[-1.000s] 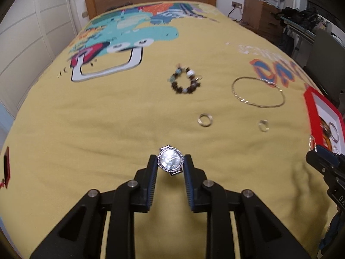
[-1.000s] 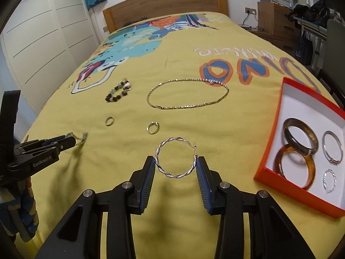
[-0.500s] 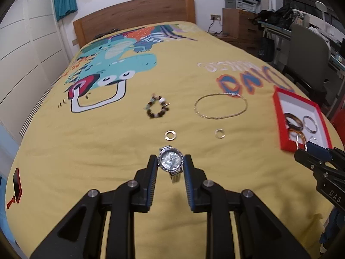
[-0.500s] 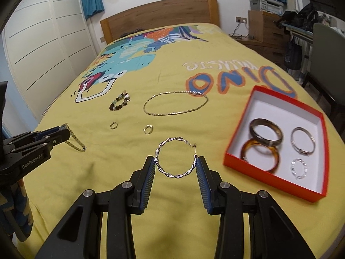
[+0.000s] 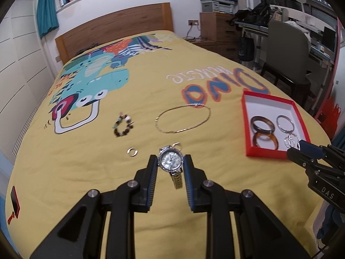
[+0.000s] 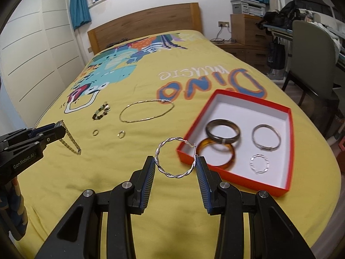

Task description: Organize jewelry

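On the yellow bedspread (image 6: 215,54) the big orange-and-blue letters read "Dino", upside down from where I stand, with a smaller white word beside them that I can't make out for certain. The side of my left gripper (image 5: 170,165) carries "GenRobot.AI" in the right wrist view, and the body of my right gripper (image 6: 176,165) shows "DAS" in the left wrist view.

My left gripper is clenched on a wristwatch (image 5: 170,162): a round pale dial ringed with tiny stones, pinched by its case between the two pads, with a gold-toned mesh strap hanging below, clear of the bedspread. My right gripper grasps a twisted silver hoop earring (image 6: 176,160), its rope-like wire pressed at both sides by the pads, its clasp end open at the upper right.

The red box (image 6: 287,151) with a white inside lies on the bedspread just beyond and to the right of my right gripper. In it are a dark bangle (image 6: 222,131) overlapping an amber bangle (image 6: 216,155), a silver bangle (image 6: 267,136) and a small twisted silver hoop (image 6: 259,164).

Lying loose on the bedspread, well apart from the box, are a thin gold chain necklace (image 5: 183,118), a beaded bracelet (image 5: 123,125) and two small rings (image 6: 96,132) (image 6: 121,133).
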{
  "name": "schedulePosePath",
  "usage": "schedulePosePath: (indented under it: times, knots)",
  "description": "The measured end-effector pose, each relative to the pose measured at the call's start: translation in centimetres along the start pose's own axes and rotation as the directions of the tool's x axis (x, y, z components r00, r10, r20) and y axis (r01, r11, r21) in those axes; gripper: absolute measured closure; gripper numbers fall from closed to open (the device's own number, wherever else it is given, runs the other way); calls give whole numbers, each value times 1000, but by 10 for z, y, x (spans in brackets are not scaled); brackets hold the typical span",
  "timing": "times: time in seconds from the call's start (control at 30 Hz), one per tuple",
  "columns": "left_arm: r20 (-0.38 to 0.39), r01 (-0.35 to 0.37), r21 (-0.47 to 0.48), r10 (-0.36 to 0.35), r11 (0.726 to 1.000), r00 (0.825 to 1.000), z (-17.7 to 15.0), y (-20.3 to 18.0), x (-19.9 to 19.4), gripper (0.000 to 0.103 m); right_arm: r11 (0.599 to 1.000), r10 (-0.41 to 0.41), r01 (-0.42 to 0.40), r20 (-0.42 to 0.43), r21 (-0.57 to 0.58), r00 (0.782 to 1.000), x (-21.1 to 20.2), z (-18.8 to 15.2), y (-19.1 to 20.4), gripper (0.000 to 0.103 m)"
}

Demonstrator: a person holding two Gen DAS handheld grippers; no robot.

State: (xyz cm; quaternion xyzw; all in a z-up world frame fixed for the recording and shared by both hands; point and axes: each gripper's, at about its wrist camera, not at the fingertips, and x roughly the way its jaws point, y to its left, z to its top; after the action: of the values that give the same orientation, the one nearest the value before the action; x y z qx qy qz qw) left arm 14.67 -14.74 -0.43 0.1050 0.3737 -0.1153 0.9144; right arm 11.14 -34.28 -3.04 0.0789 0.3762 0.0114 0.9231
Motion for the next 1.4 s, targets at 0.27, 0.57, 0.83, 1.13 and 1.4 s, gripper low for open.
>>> schedulePosePath:
  times: [0.27,0.57,0.83,1.13,1.4]
  knots:
    - [-9,21,46,-20,999,1000,12,-35,12,80,999,-19,19,14,27,1000,-4,1,-35,64]
    - [-35,54,102,-51,993,998,26,-80,34,80,998,-42,41,18,57,999,4,8,-78,64]
    - [-84,123,129,-113,984,990,46,-122,68,80,997,-52,52,-6,58,999,23,20,-115,64]
    - [-182,180,158,-151,971,972,65,-173,122,81,997,-74,75,-75,9,994,68,47,-144,64]
    - [-185,168,179,-135,969,973,94,-191,161,80,995,-96,98,-117,8,988,105,68,-170,64]
